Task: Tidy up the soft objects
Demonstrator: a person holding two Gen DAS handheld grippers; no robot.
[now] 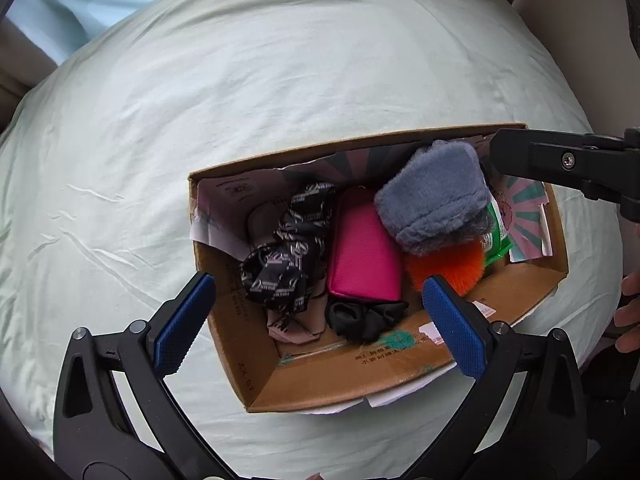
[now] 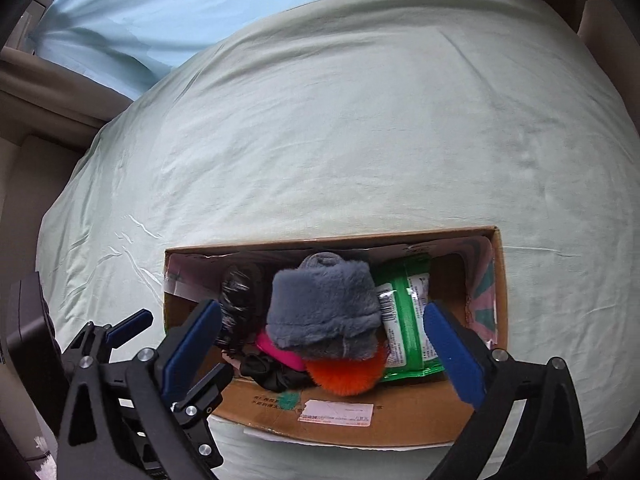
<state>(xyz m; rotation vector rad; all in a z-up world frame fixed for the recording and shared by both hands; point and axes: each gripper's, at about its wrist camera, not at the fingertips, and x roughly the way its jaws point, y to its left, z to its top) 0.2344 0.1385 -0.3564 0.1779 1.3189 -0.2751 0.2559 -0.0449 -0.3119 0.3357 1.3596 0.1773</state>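
Observation:
An open cardboard box sits on a pale green bed sheet. Inside lie a grey furry pouch on top of an orange fluffy ball, a pink pouch, a black printed cloth, a black scrunchie and a green packet. My left gripper is open and empty above the box's near side. My right gripper is open and empty over the box; it also shows in the left wrist view.
The pale green sheet covers the bed all around the box. A light blue curtain hangs at the far left. A person's fingers show at the right edge. The left gripper shows at lower left.

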